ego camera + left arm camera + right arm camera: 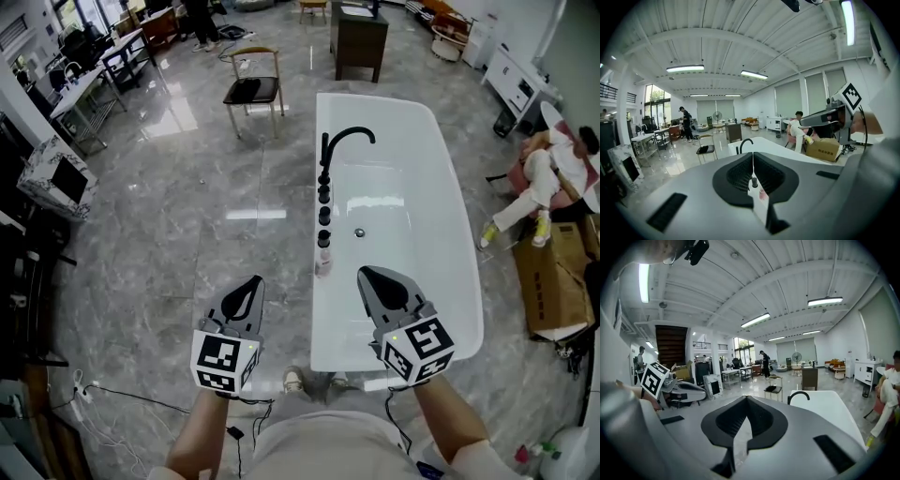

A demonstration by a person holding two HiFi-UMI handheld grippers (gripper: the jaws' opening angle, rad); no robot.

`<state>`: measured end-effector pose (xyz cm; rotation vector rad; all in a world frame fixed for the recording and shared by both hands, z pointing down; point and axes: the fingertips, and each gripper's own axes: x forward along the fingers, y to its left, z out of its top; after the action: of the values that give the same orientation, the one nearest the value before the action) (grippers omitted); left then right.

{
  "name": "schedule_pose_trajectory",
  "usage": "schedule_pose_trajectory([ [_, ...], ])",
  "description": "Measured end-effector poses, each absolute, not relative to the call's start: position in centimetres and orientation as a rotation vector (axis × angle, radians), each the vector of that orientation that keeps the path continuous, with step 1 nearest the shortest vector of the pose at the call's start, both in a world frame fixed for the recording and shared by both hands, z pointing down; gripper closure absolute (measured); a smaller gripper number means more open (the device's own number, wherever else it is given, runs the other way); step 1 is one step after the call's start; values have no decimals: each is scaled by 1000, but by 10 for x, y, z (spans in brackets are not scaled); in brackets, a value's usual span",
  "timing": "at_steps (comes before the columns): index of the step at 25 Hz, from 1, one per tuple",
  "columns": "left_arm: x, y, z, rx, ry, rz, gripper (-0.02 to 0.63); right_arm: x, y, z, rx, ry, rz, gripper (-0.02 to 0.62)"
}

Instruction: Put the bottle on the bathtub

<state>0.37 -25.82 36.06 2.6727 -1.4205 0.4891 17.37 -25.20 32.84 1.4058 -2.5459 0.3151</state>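
I see the bottle (323,262) standing on the bathtub's (375,101) left rim, just nearer me than the black tap knobs (324,197). My left gripper (253,281) hangs over the floor near it, my right gripper (367,274) over the tub's near end. Both are clenched on nothing.

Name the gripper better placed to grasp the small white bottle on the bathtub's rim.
Left, probably. The small white black-capped bottle sits dead ahead of the left gripper, whose jaws are shut. The right gripper shows no bottle in its view.
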Motion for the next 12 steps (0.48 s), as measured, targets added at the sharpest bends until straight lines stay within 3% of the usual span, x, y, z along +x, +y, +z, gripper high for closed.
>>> schedule_pose_trajectory([
  [12, 17, -199, 324, 2750, -1369, 444, 584, 210, -190, 280, 1470, -2514, 262, 568],
])
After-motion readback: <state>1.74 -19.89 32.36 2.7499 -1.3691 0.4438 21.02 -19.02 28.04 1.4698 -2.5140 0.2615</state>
